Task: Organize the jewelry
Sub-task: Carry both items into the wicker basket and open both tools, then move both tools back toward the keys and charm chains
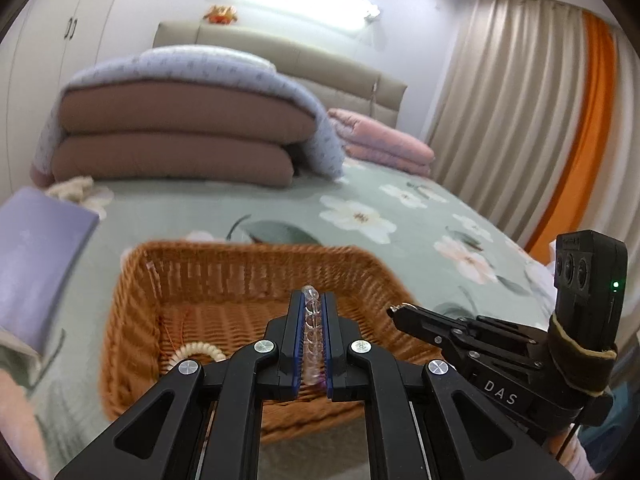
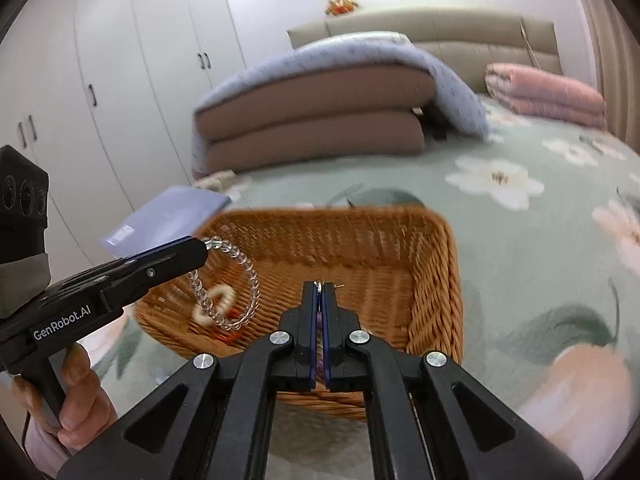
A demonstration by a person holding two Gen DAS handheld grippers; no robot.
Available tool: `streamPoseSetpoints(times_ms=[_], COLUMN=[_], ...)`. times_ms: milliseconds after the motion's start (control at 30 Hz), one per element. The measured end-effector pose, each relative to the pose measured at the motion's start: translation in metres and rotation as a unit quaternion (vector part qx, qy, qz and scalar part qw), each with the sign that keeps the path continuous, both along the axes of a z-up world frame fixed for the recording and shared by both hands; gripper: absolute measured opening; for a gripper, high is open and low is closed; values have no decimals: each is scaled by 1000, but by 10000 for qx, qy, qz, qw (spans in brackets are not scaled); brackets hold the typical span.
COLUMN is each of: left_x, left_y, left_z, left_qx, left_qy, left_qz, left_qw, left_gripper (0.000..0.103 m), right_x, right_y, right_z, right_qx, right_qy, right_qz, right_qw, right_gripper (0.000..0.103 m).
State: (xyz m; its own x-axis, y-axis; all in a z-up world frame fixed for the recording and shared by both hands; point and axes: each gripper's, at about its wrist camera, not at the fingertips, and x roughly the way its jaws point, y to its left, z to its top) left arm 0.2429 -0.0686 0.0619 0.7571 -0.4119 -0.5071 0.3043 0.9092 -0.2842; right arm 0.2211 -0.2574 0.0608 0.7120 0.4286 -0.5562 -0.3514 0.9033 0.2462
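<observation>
The left gripper is pinching a clear bead bracelet above the basket; light and slippery, likely best gripped across beads. The right gripper is clamping a small metal piece.

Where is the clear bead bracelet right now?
The clear bead bracelet hangs from the shut left gripper, in the air over the left part of the wicker basket, above a white ring.

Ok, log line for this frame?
left gripper: shut on clear bead bracelet | right gripper: shut on small metal piece | both over wicker basket
</observation>
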Motion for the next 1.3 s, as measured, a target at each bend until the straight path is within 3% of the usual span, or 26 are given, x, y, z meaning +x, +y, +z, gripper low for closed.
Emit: streamPoseSetpoints(times_ms=[133, 367, 533, 633, 667, 767, 1067, 1167, 1300], left_x=[8, 4, 7, 10, 10, 5, -66, -95, -114], left_y=[1, -5, -6, -1, 2, 3, 30, 38, 43], left_z=[-17, -19, -26, -27, -27, -24, 1, -13, -46], left_qx=[143, 280, 237, 95, 73, 78, -203, -194, -57], left_qy=[140, 130, 260, 392, 389, 284, -185, 23, 612], left_qz=[75, 52, -38, -61, -9, 71, 172, 172, 314], left_qw=[9998, 9995, 9994, 9992, 9992, 9995, 9995, 9997, 9976], left_gripper=[8, 8, 9, 29, 43, 47, 47, 47, 47], right_x=[9, 12, 14, 12, 12, 5, -82, -116, -146], right_y=[-9, -16, -19, -20, -20, -22, -29, -27, -22], right_z=[-11, -19, -22, -21, -21, -17, 18, 10, -13], right_qx=[108, 156, 211, 173, 170, 210, 214, 186, -6], right_qy=[166, 254, 312, 262, 247, 104, -762, -638, -235], right_qz=[-70, -226, -231, -279, -289, -319, -305, -161, -103], right_qw=[9998, 9993, 9990, 9991, 9991, 9992, 9964, 9977, 9997], right_gripper=[3, 3, 9, 22, 30, 31, 31, 31, 31])
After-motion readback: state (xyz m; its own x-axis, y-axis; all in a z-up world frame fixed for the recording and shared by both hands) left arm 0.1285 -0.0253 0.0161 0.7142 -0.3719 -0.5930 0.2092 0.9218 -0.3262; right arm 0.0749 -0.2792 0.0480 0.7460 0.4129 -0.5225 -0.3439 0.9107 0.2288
